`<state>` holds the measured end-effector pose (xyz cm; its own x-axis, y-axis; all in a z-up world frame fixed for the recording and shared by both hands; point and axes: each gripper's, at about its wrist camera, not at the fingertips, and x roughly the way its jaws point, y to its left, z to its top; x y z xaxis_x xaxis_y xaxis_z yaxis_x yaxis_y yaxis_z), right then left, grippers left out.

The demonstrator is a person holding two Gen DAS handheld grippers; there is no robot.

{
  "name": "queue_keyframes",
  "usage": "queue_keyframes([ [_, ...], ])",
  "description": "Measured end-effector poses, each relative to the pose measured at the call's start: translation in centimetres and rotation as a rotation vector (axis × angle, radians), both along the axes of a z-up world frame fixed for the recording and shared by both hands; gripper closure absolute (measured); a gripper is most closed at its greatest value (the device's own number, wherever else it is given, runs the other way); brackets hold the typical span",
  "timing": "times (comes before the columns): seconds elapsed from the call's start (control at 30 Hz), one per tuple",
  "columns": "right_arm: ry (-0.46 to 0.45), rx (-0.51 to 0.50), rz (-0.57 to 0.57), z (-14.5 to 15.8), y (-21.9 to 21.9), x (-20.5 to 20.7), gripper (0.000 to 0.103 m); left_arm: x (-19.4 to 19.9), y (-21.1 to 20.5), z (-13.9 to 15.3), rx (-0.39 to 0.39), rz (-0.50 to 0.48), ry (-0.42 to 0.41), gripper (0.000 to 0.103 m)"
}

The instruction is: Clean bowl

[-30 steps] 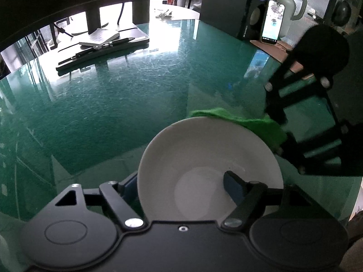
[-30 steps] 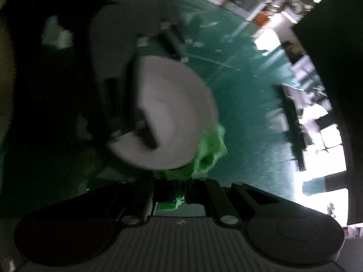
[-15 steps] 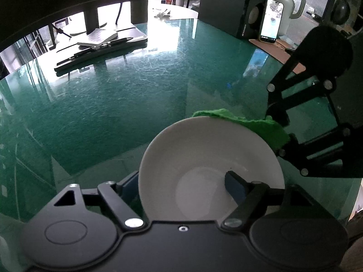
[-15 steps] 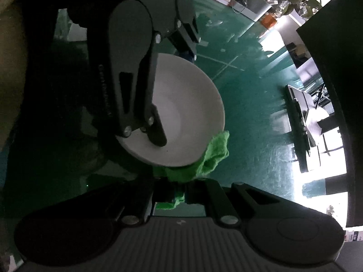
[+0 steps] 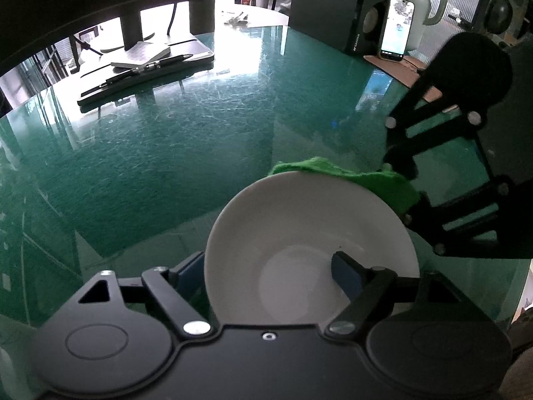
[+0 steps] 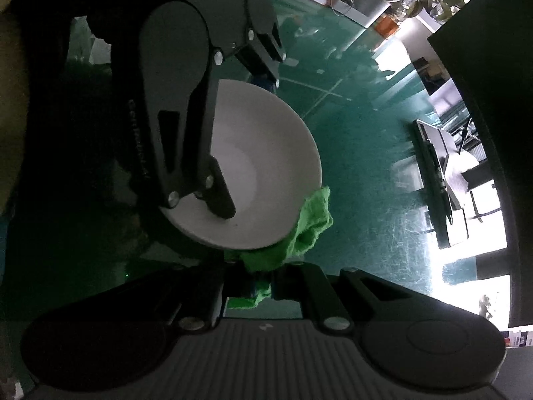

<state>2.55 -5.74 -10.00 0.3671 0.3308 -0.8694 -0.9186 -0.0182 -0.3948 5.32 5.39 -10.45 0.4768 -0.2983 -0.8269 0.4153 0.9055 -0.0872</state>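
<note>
L gripper (image 5: 266, 273) straddles the white bowl's (image 5: 299, 220) near wall w/ jaws wide, one finger inside, one outside; can't tell if pads press. R gripper (image 6: 258, 286) is pinched tight on a green cloth (image 6: 309, 226), which sits against the bowl's far rim. Bowl is over the green glass surface (image 5: 150, 140); phone (image 5: 396, 28) & speaker (image 5: 333, 6) well behind.

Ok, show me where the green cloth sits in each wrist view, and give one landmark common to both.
Left wrist view: the green cloth lies right of centre, behind the far rim of the white bowl.
Right wrist view: the green cloth is low at centre, at the bowl's lower-right rim, running down into the right claw.
Shared landmark: the white bowl on the green glass table.
</note>
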Motion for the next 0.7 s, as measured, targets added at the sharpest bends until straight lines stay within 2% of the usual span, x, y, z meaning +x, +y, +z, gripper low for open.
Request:
queue_keyframes([
  [0.17,-0.043,-0.005,-0.016,-0.3,0.9,1.2,0.097,-0.1,0.1,0.0,0.0,0.005,0.003,0.022],
  [0.33,0.013,0.004,0.0,0.2,0.0,-0.1,0.097,-0.1,0.0,0.0,0.0,0.0,0.0,0.02],
  [0.6,-0.032,-0.018,-0.011,-0.3,0.8,0.8,0.097,-0.2,0.0,0.0,0.002,-0.006,0.003,0.02],
  [0.7,-0.018,-0.003,-0.021,-0.1,0.6,0.7,0.097,-0.2,0.0,0.0,0.002,-0.006,0.003,0.02],
])
